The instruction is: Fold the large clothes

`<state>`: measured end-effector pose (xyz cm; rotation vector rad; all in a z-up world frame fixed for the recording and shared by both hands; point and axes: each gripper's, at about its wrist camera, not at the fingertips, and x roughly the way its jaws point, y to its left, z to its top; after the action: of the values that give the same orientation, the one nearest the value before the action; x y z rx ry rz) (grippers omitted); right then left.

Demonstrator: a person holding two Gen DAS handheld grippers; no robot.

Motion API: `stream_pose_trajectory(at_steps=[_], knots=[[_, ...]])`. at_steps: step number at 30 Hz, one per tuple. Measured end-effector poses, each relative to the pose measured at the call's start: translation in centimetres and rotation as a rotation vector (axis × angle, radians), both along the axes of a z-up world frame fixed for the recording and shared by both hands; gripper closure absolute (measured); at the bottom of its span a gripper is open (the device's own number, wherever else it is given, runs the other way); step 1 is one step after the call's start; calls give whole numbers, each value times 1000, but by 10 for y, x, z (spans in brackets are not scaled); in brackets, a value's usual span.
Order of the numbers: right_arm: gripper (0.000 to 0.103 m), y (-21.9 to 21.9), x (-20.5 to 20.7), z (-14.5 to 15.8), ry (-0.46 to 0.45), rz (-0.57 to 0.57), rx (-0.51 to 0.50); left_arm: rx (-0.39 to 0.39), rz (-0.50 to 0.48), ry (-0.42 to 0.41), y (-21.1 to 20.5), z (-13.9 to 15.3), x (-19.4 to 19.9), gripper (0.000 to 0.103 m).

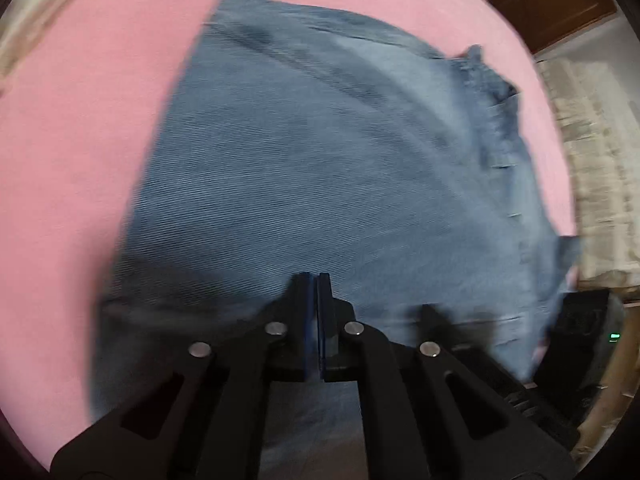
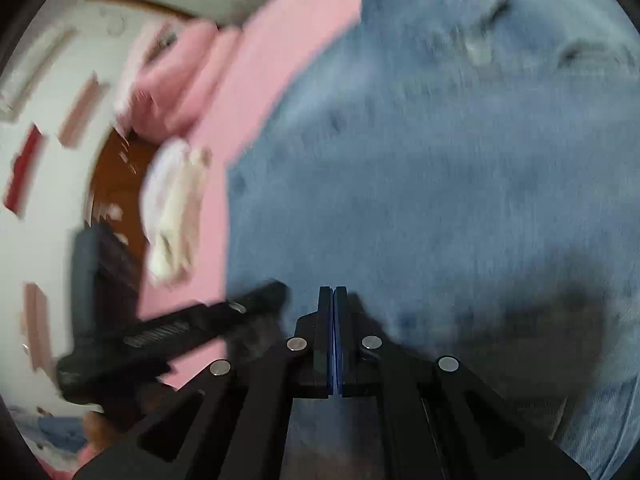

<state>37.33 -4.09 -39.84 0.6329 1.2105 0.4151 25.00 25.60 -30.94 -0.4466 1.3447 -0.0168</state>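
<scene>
pink bedding (image 1: pixel 80 140) carries our blue denim garment (image 1: pixel 320 160), spread flat toward its right edge. we keep our left gripper (image 1: pixel 318 280) and right gripper (image 2: pixel 333 292) pressed together, empty, above the denim.

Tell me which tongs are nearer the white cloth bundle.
Left. In the right wrist view the left tongs lie over the pink sheet just below the white cloth bundle; the right tongs are farther, over the jeans.
</scene>
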Motion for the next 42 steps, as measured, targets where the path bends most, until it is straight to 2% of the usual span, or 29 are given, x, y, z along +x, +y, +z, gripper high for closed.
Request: stream_pose_trajectory(at_steps=[3,5,7,8,9,10,13,15,17,19,22,26,28,29,30,31,32,33,34,36,38,42], knots=[[103,-45,-20,9,-31,-97,-120,84,-6,1,17,-3,-5,102],[103,-82,-28,17,-35,-188,-232,86,5,0,33,1,-7,102],[103,-111,-39,25,-30,-244,-318,146,7,2,44,9,-8,102],[103,-120,-39,27,-27,-248,-327,195,-1,9,45,10,-6,102],[103,-128,-43,31,-8,-267,-437,241,-11,19,46,9,-5,102],[103,-127,-33,31,-7,-256,-433,241,-19,23,48,8,-6,102],[103,-147,-46,31,32,-309,-450,249,-31,16,47,6,-6,102],[103,-132,-31,31,37,-344,-493,257,-44,6,45,6,-7,102],[103,-137,-35,31,50,-393,-508,246,-44,3,46,5,-7,102],[103,-111,-17,22,67,-444,-494,229,-47,7,42,1,-2,102],[103,-115,-18,23,93,-490,-481,211,-52,22,47,0,1,102],[102,-104,-19,29,126,-465,-541,227,-74,67,38,9,4,102],[95,-93,-13,32,128,-442,-559,265,-79,92,30,16,6,101],[93,-90,-14,35,123,-431,-551,281,-87,97,25,21,7,97],[83,-84,-13,37,118,-419,-540,290,-94,94,18,26,7,83],[64,-78,-12,42,108,-405,-534,298,-99,85,12,31,6,70],[52,-73,-12,47,94,-390,-532,305,-102,76,7,36,5,37],[29,-69,-10,50,84,-382,-534,320,-104,57,0,43,3,17],[19,-64,-11,56,66,-372,-541,337,-107,33,-7,50,0,17],[19,-59,-17,68,31,-337,-543,373,-130,7,-24,62,-4,17],[19,-56,-22,79,5,-283,-542,397,-153,14,-47,68,-6,17],[19,-66,-33,93,-35,-219,-520,413,-160,11,-95,83,-23,17]])
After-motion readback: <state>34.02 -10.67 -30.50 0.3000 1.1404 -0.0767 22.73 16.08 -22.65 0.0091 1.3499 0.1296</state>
